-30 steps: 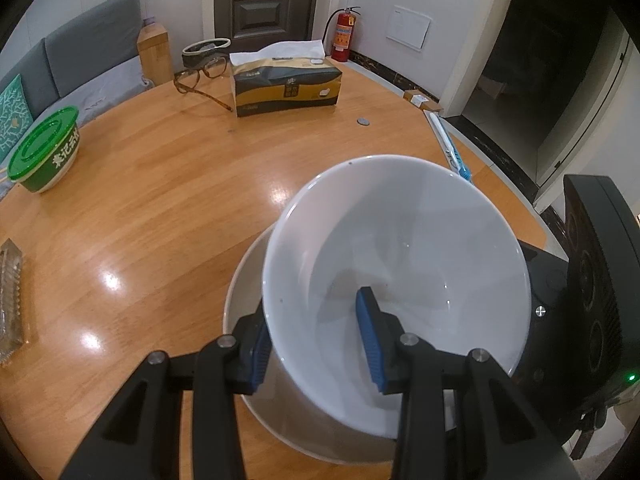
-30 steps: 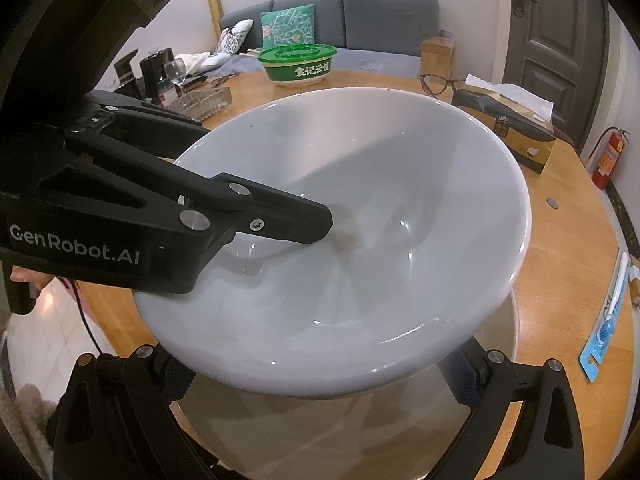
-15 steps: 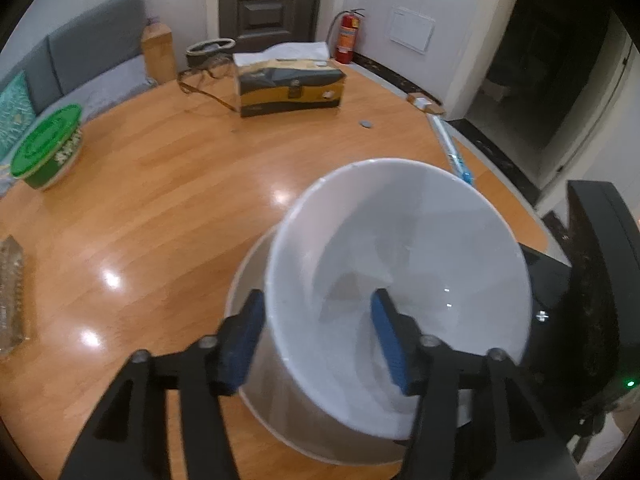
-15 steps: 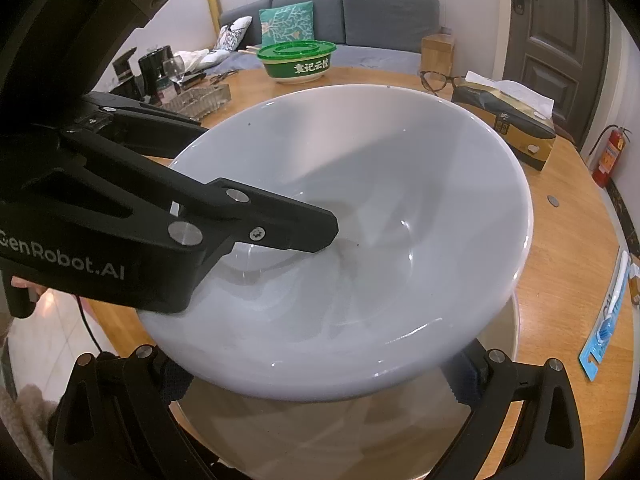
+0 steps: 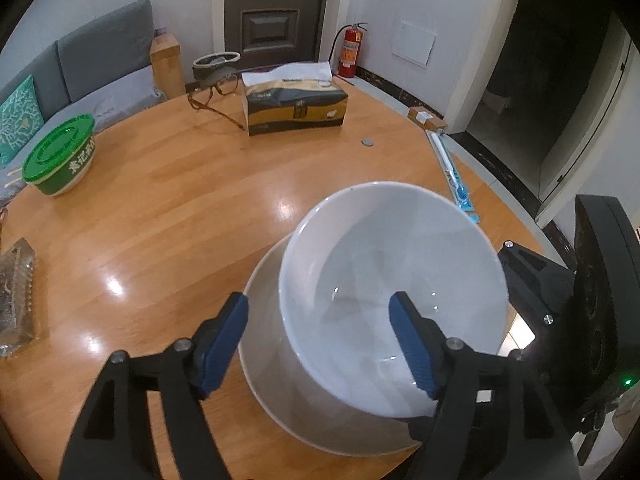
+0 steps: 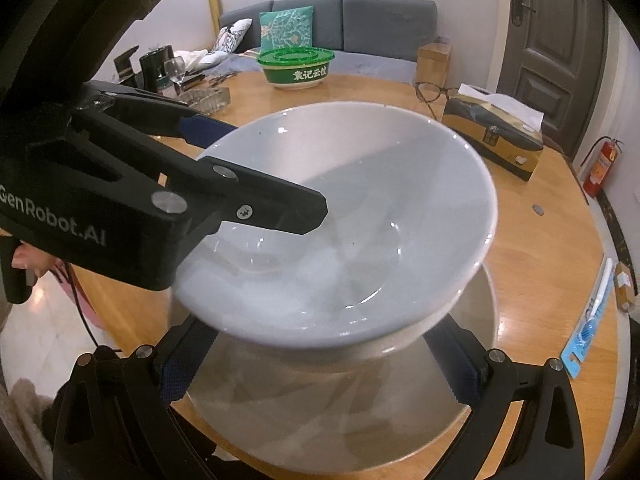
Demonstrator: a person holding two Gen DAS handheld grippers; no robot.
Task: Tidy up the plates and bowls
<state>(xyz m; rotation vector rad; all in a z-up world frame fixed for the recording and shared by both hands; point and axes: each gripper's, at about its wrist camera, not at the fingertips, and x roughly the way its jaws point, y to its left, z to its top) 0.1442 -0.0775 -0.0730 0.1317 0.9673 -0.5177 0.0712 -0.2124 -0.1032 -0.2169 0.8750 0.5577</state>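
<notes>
Wooden round table (image 5: pixel 168 208) near a grey sofa (image 5: pixel 80 64) and dark door (image 5: pixel 276 12). The white bowl (image 5: pixel 384 280) sits tilted on a plate (image 5: pixel 272 360). Left gripper (image 5: pixel 320 344) opening, pads clear of its rim; right gripper (image 6: pixel 320 372) apart, beside the plate.

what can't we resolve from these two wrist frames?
- Whether the white bowl rests flat on the plate: both views, the bowl hides the contact.
- Right gripper: right view, the bowl covers its fingertips; whether it grips the plate is unclear.
- Left gripper, jaws opening, straddles the bowl's wall.
- Green container contents: lid on.
</notes>
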